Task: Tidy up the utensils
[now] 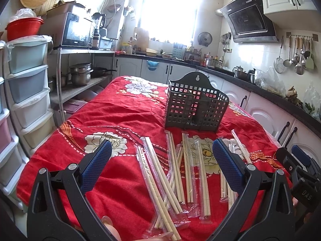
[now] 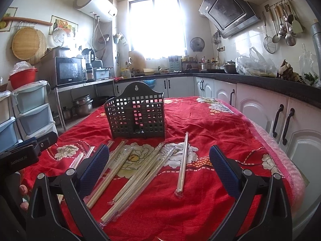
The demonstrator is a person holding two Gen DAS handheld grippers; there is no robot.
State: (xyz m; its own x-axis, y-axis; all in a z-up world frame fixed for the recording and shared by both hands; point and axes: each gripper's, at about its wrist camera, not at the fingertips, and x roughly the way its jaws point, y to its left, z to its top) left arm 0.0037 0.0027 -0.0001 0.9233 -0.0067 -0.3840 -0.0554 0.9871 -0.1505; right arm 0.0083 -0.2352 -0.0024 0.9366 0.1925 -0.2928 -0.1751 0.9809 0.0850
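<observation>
Both my tongs are spread wide with nothing between the pads: left tongs, right tongs, both hovering over the near end of the table. Wrapped chopsticks lie scattered flat on the red floral tablecloth, most in clear sleeves, some overlapping. One wrapped pair lies apart from the rest, to the right. Dark perforated utensil holder stands upright just beyond the chopsticks, divider inside, compartments look empty. Nothing blocks the way from chopsticks to holder. Right tongs' body shows at the left view's right edge.

Room: kitchen, bright window, range hood, hanging ladles, microwave, stacked plastic drawers, white cabinets right.
</observation>
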